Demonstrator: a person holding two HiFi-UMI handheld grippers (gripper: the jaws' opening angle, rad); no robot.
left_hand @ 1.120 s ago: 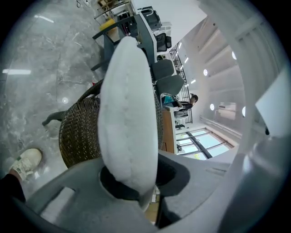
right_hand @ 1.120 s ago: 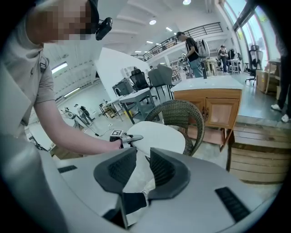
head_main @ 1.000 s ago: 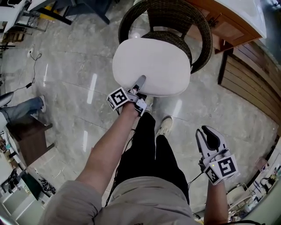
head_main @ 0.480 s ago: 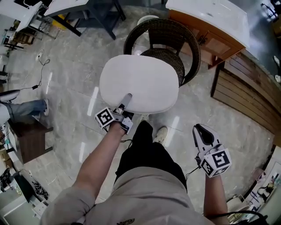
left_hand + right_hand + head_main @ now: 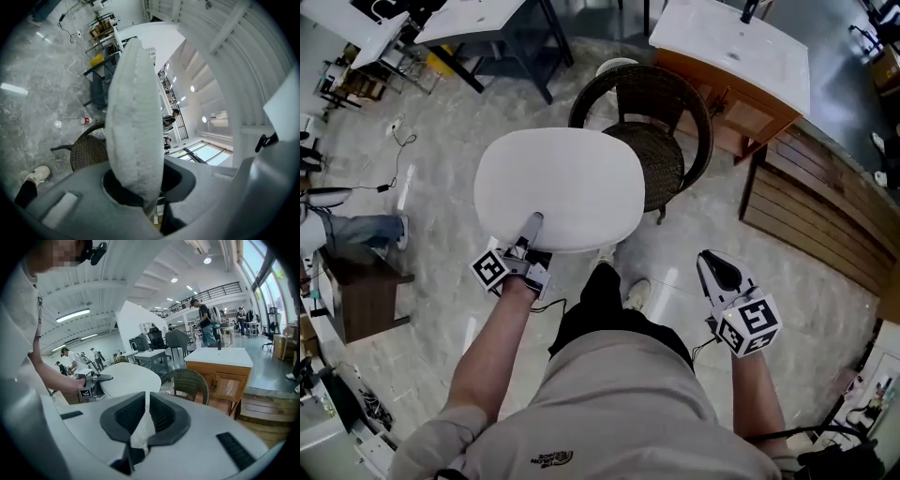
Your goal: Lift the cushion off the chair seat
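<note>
Cushion, white, rounded, padded (image 5: 560, 187): appears lifted off the dark wicker chair (image 5: 661, 161), its edge pinched in your left gripper (image 5: 528, 228) jaws. Right gripper (image 5: 715, 267) jaws closing, empty. Next: hold it level and carry it clear.

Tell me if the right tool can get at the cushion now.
Probably yes. The cushion, held up by the left tool, has only open air between its near edge and the right tool, whose empty jaws are closing and would need reopening.
</note>
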